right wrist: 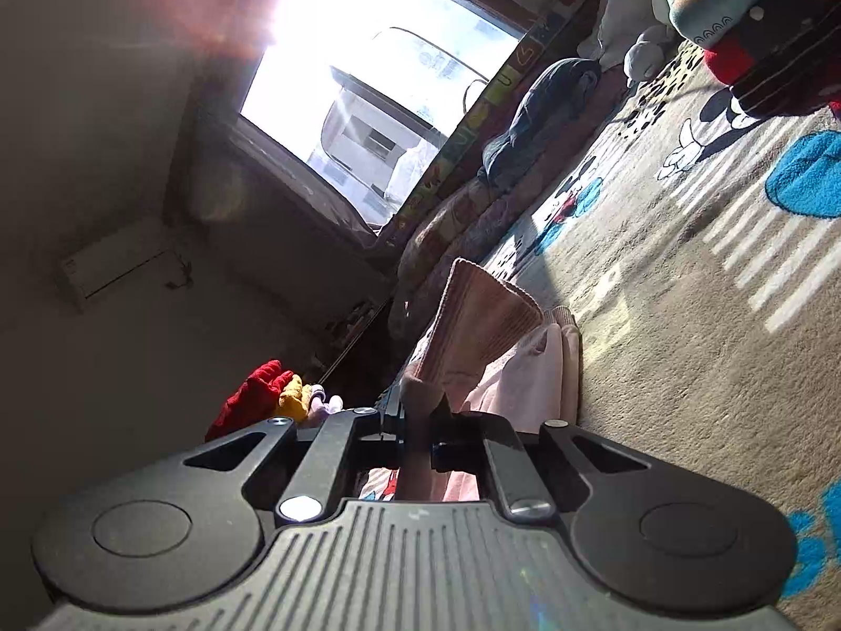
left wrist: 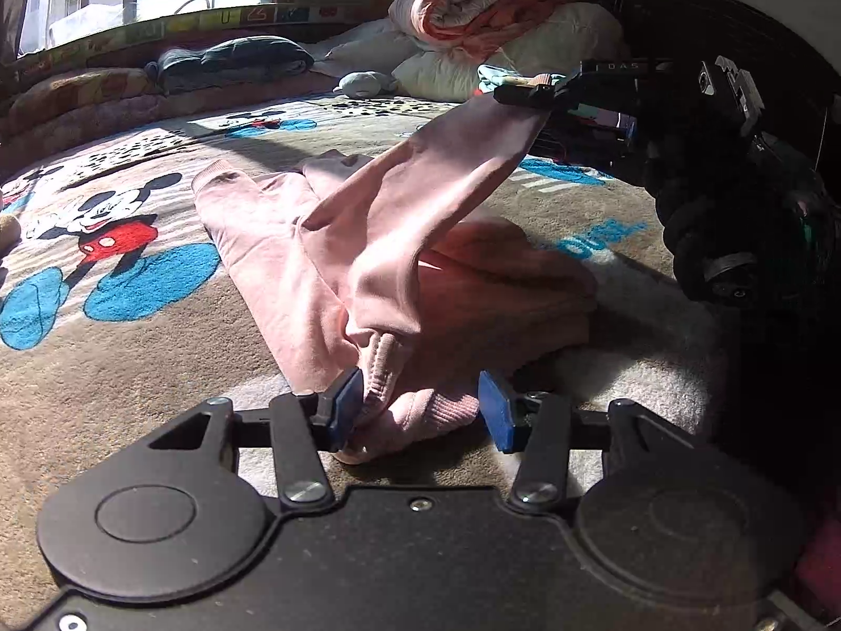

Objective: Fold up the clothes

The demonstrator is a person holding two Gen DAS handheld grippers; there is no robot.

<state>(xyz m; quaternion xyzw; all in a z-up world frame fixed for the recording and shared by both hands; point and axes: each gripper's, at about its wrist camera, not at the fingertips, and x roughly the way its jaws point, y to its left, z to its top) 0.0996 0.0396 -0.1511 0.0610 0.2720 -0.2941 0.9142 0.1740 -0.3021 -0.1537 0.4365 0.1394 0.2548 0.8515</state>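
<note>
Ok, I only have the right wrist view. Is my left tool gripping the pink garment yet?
Observer: No. The left tool is open, with its blue pads on either side of a ribbed pink hem.
Operator: How high is the part I'm holding?
Observer: The right tool holds it raised well above the rest of the pink fleece garment.
Operator: And the rest?
Observer: It lies flat on the brown cartoon-mouse rug, with another cuffed end pointing towards the window.

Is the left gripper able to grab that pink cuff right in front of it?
Probably yes. The left gripper is open, and the cuff of the pink garment already lies between its fingers, nothing blocking.
</note>
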